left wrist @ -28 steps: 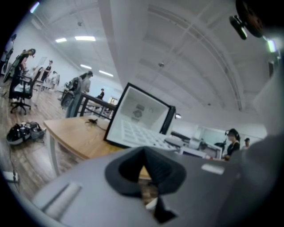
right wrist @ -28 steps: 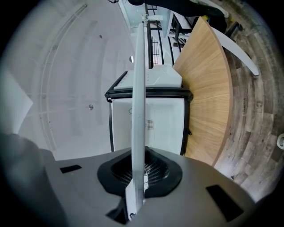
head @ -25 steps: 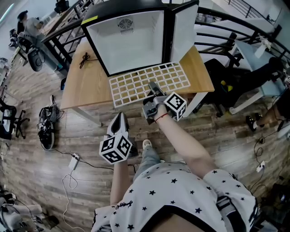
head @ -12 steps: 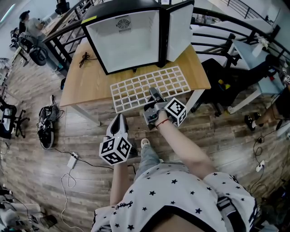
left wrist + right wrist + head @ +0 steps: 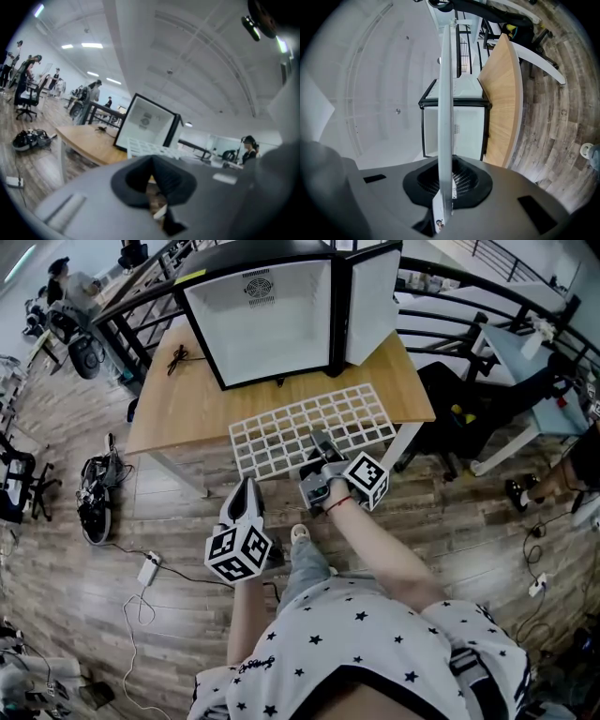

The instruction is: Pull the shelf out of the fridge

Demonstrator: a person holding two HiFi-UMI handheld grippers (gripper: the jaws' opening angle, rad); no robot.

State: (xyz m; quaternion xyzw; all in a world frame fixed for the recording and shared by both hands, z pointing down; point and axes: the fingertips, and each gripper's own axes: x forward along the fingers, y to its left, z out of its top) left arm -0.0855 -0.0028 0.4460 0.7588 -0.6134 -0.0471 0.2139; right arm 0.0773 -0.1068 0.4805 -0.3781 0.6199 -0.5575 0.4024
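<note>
The white grid shelf (image 5: pixel 309 425) lies flat, fully outside the open black fridge (image 5: pixel 272 320). It rests on the wooden table (image 5: pixel 178 413) and overhangs the table's front edge. My right gripper (image 5: pixel 320 443) is shut on the shelf's near edge. In the right gripper view the shelf (image 5: pixel 446 93) shows edge on, clamped between the jaws of my right gripper (image 5: pixel 443 190), with the fridge (image 5: pixel 461 126) behind. My left gripper (image 5: pixel 246 495) hangs lower, in front of the table and apart from the shelf. In the left gripper view my left gripper (image 5: pixel 153 183) has its jaws together and holds nothing.
The fridge door (image 5: pixel 373 301) stands open at the right. A black cable (image 5: pixel 178 357) lies on the table's far left. On the wooden floor are a dark bundle (image 5: pixel 94 498) and a white adapter (image 5: pixel 150 570) with its cord. Office chairs (image 5: pixel 469 395) stand to the right, railings behind.
My right gripper has drawn the shelf toward the person. Its back edge has left the fridge mouth and a strip of bare table now shows between them. The left gripper has stayed put.
</note>
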